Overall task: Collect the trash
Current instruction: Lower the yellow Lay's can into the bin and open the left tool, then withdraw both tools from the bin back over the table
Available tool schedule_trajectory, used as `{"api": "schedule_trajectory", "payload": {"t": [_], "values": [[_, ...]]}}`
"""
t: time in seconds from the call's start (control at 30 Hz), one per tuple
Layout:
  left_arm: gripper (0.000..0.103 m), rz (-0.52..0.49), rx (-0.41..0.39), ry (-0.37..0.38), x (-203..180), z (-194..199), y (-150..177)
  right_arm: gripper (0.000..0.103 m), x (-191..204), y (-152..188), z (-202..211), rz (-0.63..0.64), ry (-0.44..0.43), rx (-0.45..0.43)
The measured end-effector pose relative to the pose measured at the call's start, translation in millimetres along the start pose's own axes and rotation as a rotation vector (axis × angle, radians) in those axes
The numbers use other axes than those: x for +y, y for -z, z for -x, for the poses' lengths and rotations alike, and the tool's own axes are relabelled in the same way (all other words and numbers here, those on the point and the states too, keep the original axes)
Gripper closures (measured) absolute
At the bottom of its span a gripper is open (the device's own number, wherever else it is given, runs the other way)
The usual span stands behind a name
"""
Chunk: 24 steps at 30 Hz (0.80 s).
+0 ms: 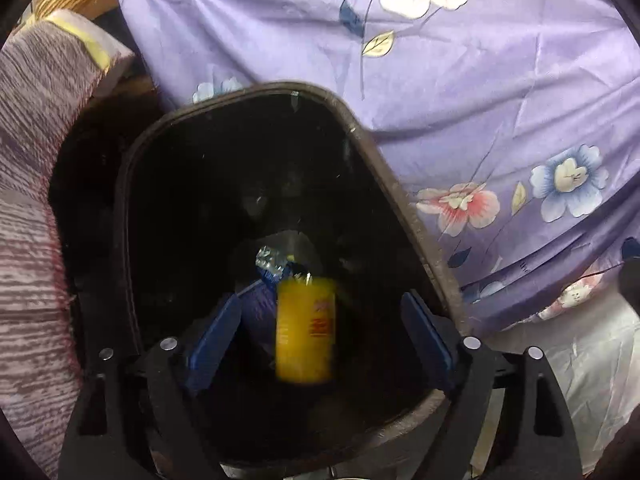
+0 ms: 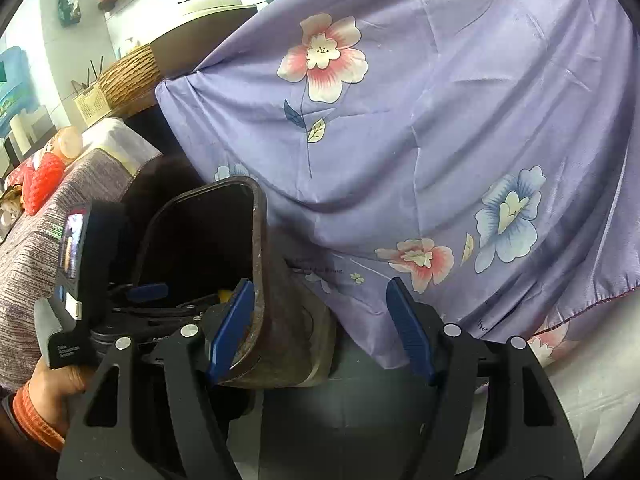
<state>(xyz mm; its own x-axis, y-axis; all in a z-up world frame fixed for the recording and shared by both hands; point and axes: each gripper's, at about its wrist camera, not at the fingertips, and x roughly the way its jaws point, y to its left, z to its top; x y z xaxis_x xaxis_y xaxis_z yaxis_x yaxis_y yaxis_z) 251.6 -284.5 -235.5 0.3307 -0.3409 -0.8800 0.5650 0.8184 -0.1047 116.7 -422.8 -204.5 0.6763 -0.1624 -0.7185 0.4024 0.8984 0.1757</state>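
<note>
Beside the bed draped in a lilac floral sheet (image 1: 460,92), a dark bin (image 1: 384,168) is stood close against the hanging cloth, presumably so that trash gathered from the bed can be dropped straight in. Its open mouth is faced by the left tongs (image 1: 320,336), which are pointed steeply down into it with the blue pads spread wide and nothing pressed between them. Between those parted pads a yellow can (image 1: 306,328) is seen, blurred and untouched, and is judged to be falling or just released into the bin. Deeper in, a crumpled silvery-blue wrapper (image 1: 272,262) is already lodged. The right tongs (image 2: 320,328) are held partly open and empty just beside the bin's rim (image 2: 256,240), apparently kept clear of the drop.
</note>
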Motion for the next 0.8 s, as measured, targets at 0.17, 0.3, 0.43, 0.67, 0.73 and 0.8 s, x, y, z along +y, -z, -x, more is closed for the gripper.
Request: {"api": "schedule_trajectory", "payload": {"t": [0.17, 0.3, 0.43, 0.67, 0.73, 0.8], "values": [[0.019, 0.015, -0.04, 0.059, -6.9, 24.0, 1.4, 0.034, -2.1, -2.8, 6.2, -0.009, 0.006, -0.023], [0.018, 0.03, -0.092, 0.124, -12.2, 53.9, 5.4, 0.034, -9.7, -7.2, 11.9, -0.032, 0.023, -0.042], [0.014, 0.035, -0.156, 0.152, -13.2, 93.1, 13.1, 0.034, -16.3, -11.6, 16.0, -0.045, 0.035, -0.055], [0.011, 0.071, -0.27, 0.147, 6.9, 161.5, 28.2, 0.034, -1.8, -15.0, 12.9, -0.037, -0.004, -0.044], [0.01, 0.079, -0.305, 0.132, 13.8, 179.3, 32.0, 0.034, 8.8, -15.9, 11.3, -0.018, -0.023, -0.042], [0.007, 0.083, -0.346, 0.108, 23.0, 199.4, 38.3, 0.034, 21.4, -16.6, 10.0, 0.001, -0.051, -0.035]]}}
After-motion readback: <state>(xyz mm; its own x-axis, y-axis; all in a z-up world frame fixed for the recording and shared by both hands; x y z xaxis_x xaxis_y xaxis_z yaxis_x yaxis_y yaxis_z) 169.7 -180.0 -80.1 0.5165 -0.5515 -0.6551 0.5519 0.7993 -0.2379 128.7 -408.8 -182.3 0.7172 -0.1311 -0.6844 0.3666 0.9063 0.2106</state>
